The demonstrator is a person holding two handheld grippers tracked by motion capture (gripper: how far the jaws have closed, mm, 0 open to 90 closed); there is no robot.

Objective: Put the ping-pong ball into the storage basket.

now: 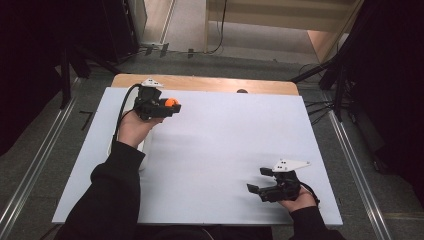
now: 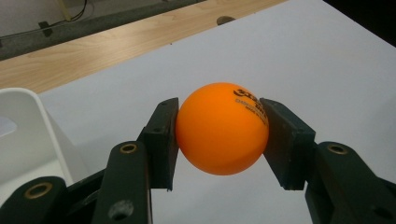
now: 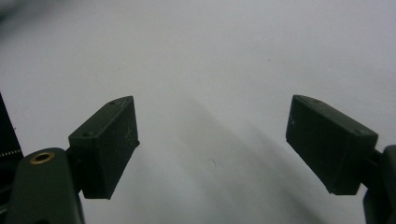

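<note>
Nearest the person, at about 5 o'clock on the white table [image 1: 215,150], the right gripper [image 1: 261,181] rests with its jaws spread wide around nothing. Far off at 10 o'clock, the left gripper [image 1: 172,106] clamps the orange ball [image 2: 222,128] between both pads, just right of the white bin [image 2: 28,135], likely its drop point.

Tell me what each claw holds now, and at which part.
The left claw holds the orange ball, its pads pressed on the two opposite sides. The right claw is open and holds nothing.
</note>
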